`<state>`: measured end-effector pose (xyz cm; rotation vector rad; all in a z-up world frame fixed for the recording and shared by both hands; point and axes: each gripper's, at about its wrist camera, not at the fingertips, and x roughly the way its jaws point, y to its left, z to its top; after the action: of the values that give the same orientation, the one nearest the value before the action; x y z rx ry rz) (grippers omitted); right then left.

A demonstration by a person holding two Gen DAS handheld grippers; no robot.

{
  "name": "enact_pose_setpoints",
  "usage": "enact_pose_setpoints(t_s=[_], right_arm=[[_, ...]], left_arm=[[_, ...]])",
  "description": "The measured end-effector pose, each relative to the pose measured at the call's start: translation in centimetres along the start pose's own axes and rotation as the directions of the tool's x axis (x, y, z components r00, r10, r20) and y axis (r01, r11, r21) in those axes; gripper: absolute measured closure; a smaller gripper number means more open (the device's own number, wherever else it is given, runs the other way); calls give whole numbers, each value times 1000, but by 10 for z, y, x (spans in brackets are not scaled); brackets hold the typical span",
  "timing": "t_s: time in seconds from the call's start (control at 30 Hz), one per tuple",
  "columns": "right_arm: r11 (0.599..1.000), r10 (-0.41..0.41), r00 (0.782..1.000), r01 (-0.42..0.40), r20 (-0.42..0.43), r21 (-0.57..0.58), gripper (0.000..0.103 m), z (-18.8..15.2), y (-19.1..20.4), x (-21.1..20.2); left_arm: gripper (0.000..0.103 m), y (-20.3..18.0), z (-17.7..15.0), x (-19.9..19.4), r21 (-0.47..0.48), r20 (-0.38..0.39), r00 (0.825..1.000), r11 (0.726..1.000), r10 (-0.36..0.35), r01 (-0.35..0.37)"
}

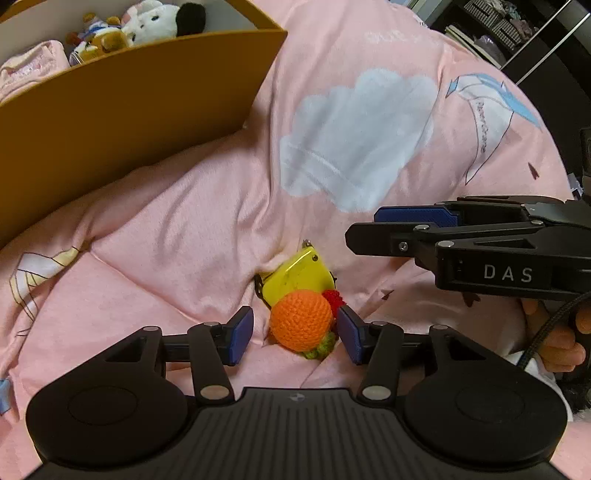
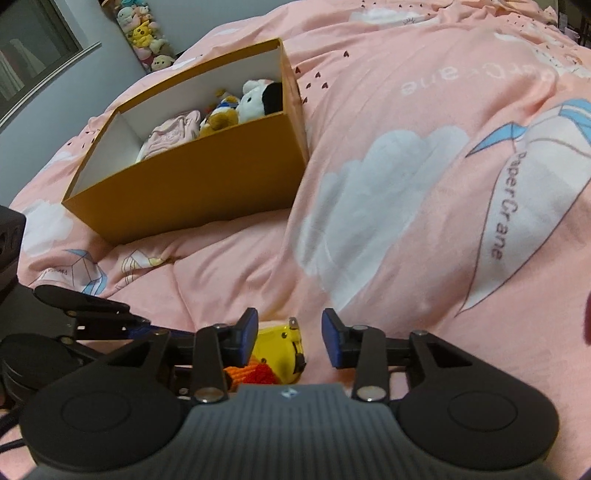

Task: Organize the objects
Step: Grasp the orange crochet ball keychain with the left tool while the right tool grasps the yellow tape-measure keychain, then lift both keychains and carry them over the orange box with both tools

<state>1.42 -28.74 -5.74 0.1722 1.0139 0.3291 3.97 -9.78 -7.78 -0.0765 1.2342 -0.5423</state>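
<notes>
An orange crocheted ball [image 1: 300, 319] with a red and green trim lies on the pink quilt, against a yellow plastic item [image 1: 297, 277]. My left gripper [image 1: 295, 334] is open, its blue pads on either side of the ball, not closed on it. My right gripper [image 2: 289, 338] is open and empty, just above the yellow item [image 2: 279, 349]; it shows from the side in the left wrist view [image 1: 413, 225]. The orange cardboard box [image 2: 192, 184] holds plush toys [image 2: 255, 98] and a pink cloth [image 2: 171, 134].
The pink quilt [image 2: 406, 229] with cloud and paper-crane prints covers the whole bed and is soft and creased. The box [image 1: 122, 114] stands to the far left. Shelves with plush toys [image 2: 142, 35] stand beyond the bed.
</notes>
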Motion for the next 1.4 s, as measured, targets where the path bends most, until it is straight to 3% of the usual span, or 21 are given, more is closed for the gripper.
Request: enact_pose_setpoints(t_s=[0.2,0.33,0.53,0.73,0.9,1.07,1.17,1.4], right_arm=[[1000,5,1000,-5,-21,-3,63,-1,-1,6],[1000,22,999,-22,-33,2,63,-1,-2,9],[999,37,998,-38,-57,-21,63,-1,3,16],[998,42,998,-45,-48,-47,64,0,9,15],[988,43,994,-58,-101,-146,62,0,28,26],[975,-24,983,-17,-182,-220,50,-2,43,49],[964,-57,974,-3,-220,-264,43,-5,49,61],[966,-97,958,26,-271,-257,47,-6,46,79]], left_arm=[[44,-1,0,16,-8,-39,999,1000,-20,20],[56,2,0,19,-30,-49,997,998,-53,52],[57,6,-7,10,-53,-25,999,998,-48,47],[57,16,-17,-28,-111,83,996,994,17,-7],[57,39,-19,-61,-206,163,978,974,129,-94],[57,63,-18,-58,-288,125,974,946,191,-149],[57,71,-18,-54,-318,118,976,938,182,-136],[57,72,-18,-44,-326,103,980,937,168,-126]])
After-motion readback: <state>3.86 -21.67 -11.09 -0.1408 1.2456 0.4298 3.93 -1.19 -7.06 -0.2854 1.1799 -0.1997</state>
